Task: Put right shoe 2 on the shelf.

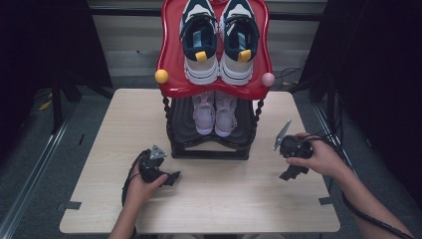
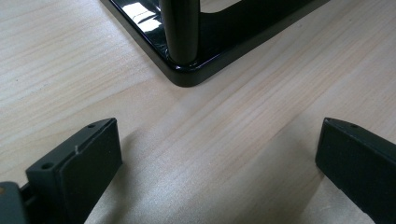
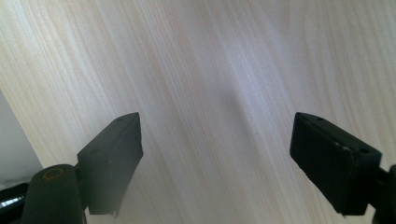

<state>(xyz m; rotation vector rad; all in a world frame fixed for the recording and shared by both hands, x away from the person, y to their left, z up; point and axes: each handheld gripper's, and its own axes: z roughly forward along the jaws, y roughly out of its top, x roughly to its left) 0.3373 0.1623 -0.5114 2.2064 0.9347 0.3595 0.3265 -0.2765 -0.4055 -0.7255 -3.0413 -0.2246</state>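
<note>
I see a pale wooden tabletop [image 1: 209, 199] with a two-tier shoe rack [image 1: 211, 149] standing at its far middle. The red top shelf [image 1: 171, 55] carries a pair of navy and white sneakers [image 1: 219, 40]; the black lower shelf holds a pair of pale pink shoes [image 1: 215, 114]. My left gripper [image 1: 171, 178] rests low on the tabletop just before the rack's front left corner [image 2: 187, 77], jaws spread wide and holding nothing. My right gripper [image 1: 293, 172] hovers right of the rack, apart from it, jaws also wide and empty over bare wood.
</note>
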